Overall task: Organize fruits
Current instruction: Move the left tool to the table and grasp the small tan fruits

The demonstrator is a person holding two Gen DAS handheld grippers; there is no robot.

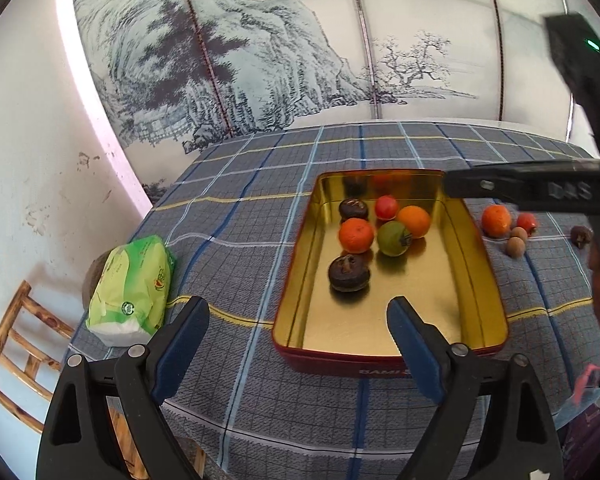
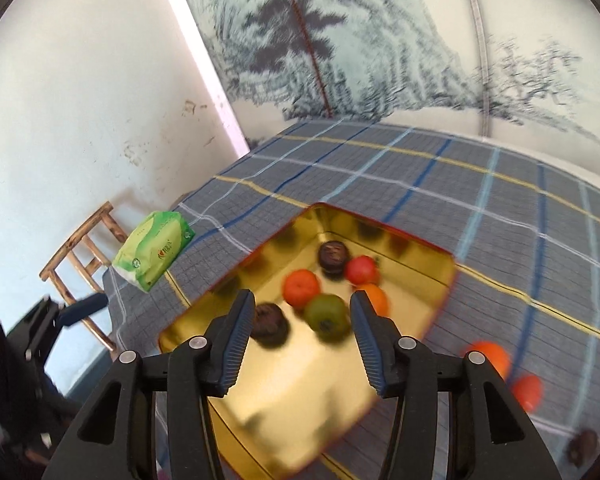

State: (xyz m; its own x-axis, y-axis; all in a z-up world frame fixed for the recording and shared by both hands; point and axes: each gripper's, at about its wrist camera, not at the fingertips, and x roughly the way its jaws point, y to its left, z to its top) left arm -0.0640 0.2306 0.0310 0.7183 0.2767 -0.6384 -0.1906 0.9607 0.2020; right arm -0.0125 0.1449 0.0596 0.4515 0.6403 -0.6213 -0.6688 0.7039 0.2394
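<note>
A red tin with a gold inside [image 1: 479, 264] [image 2: 439, 280] stands on the checked tablecloth. In it lie two oranges [image 1: 355, 235] [image 1: 414, 221], a green fruit [image 1: 393, 238] [image 2: 327, 314], a red fruit [image 1: 386, 207] [image 2: 361, 270] and two dark fruits [image 1: 348, 273] [image 1: 353, 209]. My left gripper [image 1: 298, 312] is open and empty over the tin's near left edge. My right gripper [image 2: 301, 306] is open and empty above the tin. To the right of the tin lie an orange [image 1: 496, 221] [image 2: 489, 358], a red fruit [image 1: 526, 223] [image 2: 527, 392], two small brown fruits [image 1: 515, 242] and a dark fruit [image 1: 581, 236] [image 2: 581, 446].
A green tissue pack [image 1: 130, 290] [image 2: 154, 254] lies at the table's left edge. A wooden chair [image 1: 16, 356] [image 2: 80, 252] stands beside the table by the white wall. A painted screen stands behind the table. The right gripper's body [image 1: 539, 190] reaches over the tin's far right corner.
</note>
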